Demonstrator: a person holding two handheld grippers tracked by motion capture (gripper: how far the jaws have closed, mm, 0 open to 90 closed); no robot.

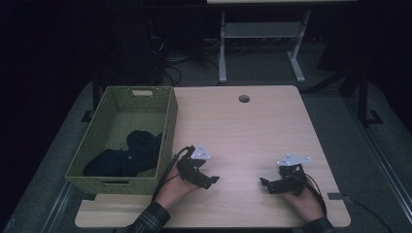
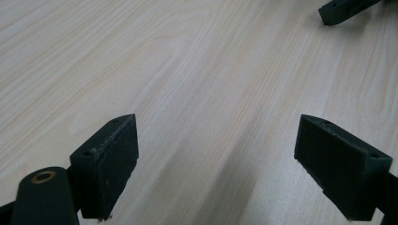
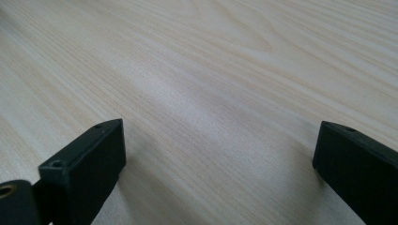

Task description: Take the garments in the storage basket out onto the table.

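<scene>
My left gripper (image 1: 212,180) rests low over the pale wooden table (image 1: 243,131), just right of an olive woven basket (image 1: 167,121). Its jaws stand wide apart with bare wood between them (image 2: 216,154). My right gripper (image 1: 266,183) sits near the table's front right, pointing toward the left one, also open and empty (image 3: 218,159). A tip of the right gripper (image 2: 340,11) shows at the top right of the left gripper view. Dark folded cloth (image 1: 128,155) lies inside the basket.
The basket takes up the table's left side, overhanging its left edge. A round cable hole (image 1: 244,98) is near the far edge. Beyond the table stand white desk legs (image 1: 222,48) and cables on a dark floor.
</scene>
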